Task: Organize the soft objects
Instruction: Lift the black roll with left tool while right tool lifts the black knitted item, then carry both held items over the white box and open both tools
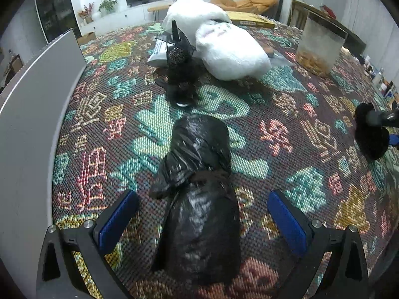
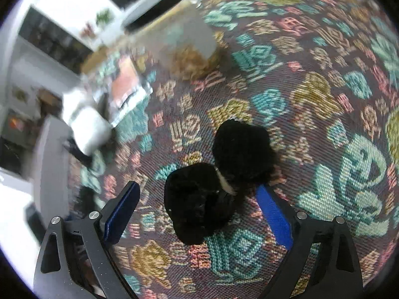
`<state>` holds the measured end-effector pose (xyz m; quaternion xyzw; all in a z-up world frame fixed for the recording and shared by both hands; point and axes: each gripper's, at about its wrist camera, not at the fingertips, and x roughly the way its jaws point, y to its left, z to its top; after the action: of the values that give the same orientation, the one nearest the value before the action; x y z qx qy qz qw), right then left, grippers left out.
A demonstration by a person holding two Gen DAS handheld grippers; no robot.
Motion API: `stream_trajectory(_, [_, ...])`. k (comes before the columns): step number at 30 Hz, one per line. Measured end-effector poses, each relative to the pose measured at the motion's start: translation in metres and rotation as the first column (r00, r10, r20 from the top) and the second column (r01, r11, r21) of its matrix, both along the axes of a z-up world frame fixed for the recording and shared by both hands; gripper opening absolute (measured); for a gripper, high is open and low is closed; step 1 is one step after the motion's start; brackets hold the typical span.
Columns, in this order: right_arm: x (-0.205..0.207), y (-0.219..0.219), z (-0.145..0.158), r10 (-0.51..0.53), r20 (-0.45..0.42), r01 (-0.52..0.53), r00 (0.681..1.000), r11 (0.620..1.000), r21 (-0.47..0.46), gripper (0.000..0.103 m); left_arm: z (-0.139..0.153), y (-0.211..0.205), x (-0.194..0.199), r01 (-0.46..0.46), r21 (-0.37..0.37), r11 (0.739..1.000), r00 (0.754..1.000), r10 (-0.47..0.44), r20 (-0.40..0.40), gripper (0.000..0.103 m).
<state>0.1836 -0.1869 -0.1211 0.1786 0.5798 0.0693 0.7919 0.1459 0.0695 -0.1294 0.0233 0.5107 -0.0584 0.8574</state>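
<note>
Here, two hand-held grippers point down at a patterned woven cloth (image 1: 286, 114) covering a table. The left gripper (image 1: 203, 221) has its blue pads spread wide, one on each side of a black plastic bag (image 1: 199, 199) that lies bunched on the cloth and is tied around its middle. Neither pad touches the bag, so this gripper is released and grasps nothing.

The right gripper (image 2: 199, 214) also stands apart. A fluffy black soft toy (image 2: 219, 182) with a pale band at its neck lies on the cloth between its blue fingers (image 2: 274, 219). The right-hand pad is at or just beside the toy's edge; the left-hand pad is clear of it. It is not gripped.

In the left view, the same toy appears at the far right edge, well apart from the bag. Beyond the bag stands a small black desk fan (image 1: 178, 57). Just beside the fan lie two white plush pillows (image 1: 229, 49). Farther right stands a clear container (image 1: 320, 44) with something tan at the bottom. A grey panel (image 1: 32, 114) rises along the table's left side. The right view is blurred on its left half.
</note>
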Motion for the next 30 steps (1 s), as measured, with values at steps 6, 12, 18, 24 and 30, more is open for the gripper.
stream_trajectory(6, [0.036, -0.038, 0.019, -0.033, 0.066, 0.044, 0.997, 0.985, -0.167, 0.03, 0.011, 0.003, -0.01, 0.027, -0.004, 1.0, 0.998, -0.027, 0.056, 0.039])
stream_trajectory(12, [0.119, -0.085, 0.054, 0.031, 0.187, 0.025, 0.982, 0.957, -0.289, 0.03, 0.026, 0.026, -0.007, -0.044, -0.205, 0.978, 0.998, 0.054, 0.041, 0.039])
stream_trajectory(18, [0.174, -0.109, 0.028, -0.022, 0.099, 0.045, 0.995, 0.971, -0.233, 0.03, 0.051, 0.029, -0.007, -0.061, -0.256, 0.965, 0.996, 0.077, 0.053, 0.039])
stream_trajectory(24, [0.185, -0.12, 0.013, -0.091, 0.024, 0.094, 0.996, 0.973, -0.209, 0.029, 0.082, 0.041, -0.009, -0.053, -0.328, 0.943, 0.993, 0.086, 0.085, 0.039])
stream_trajectory(30, [0.138, -0.039, 0.139, 0.123, 0.309, -0.007, 0.943, 0.936, -0.352, 0.029, 0.14, 0.098, -0.039, -0.073, -0.395, 0.916, 0.974, 0.15, 0.17, 0.039])
